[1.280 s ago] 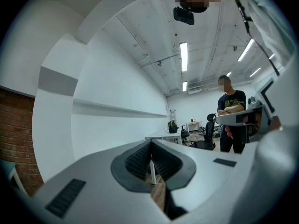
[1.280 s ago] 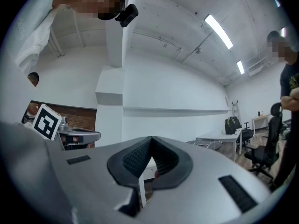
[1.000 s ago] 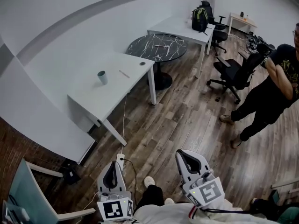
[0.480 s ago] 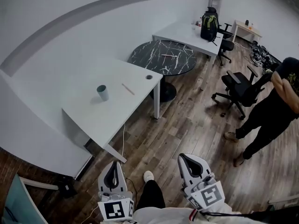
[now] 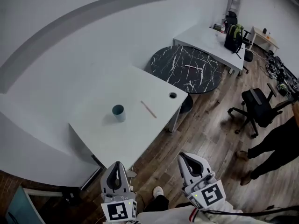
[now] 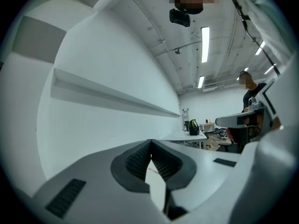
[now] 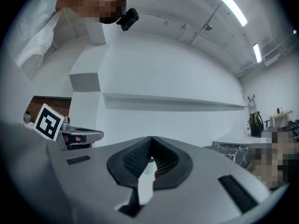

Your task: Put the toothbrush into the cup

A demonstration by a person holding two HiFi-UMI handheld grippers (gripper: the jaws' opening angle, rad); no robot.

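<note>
Held level and low, the left gripper and right gripper have their jaws closed (nothing gripped). The toothbrush lies on the worktop near the cup.

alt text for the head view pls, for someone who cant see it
Seen from above, a white table holds a blue-grey cup with a toothbrush lying apart to its right. The left gripper and right gripper, both shut and empty, sit at the bottom edge, short of the table. A round black marble table stands behind.
</note>
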